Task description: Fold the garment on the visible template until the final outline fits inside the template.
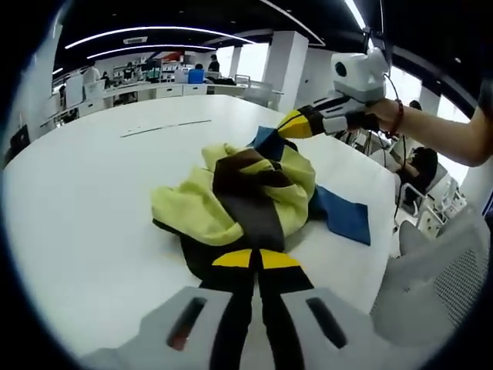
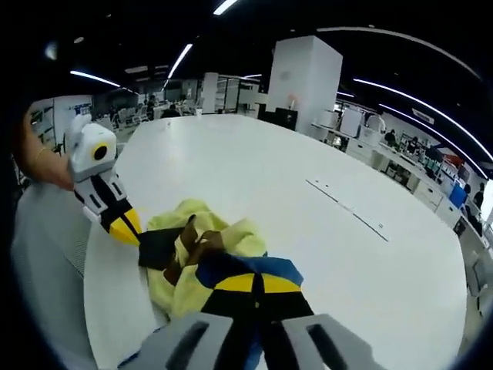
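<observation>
Lying in a crumpled heap on the white table (image 1: 92, 208) is the garment (image 1: 246, 193), yellow with brown, black and blue parts. The left gripper (image 1: 254, 258) has its jaws pressed together on the black edge of the garment. The right gripper (image 2: 256, 283) is closed on a blue part at the opposite side. A hand (image 1: 385, 116) holds the right gripper.

The garment (image 1: 246, 193) lies bunched up on the table (image 1: 92, 200), right in front of the left gripper (image 1: 254, 262). The right gripper (image 1: 296, 123) is behind the garment, touching its far edge.
</observation>
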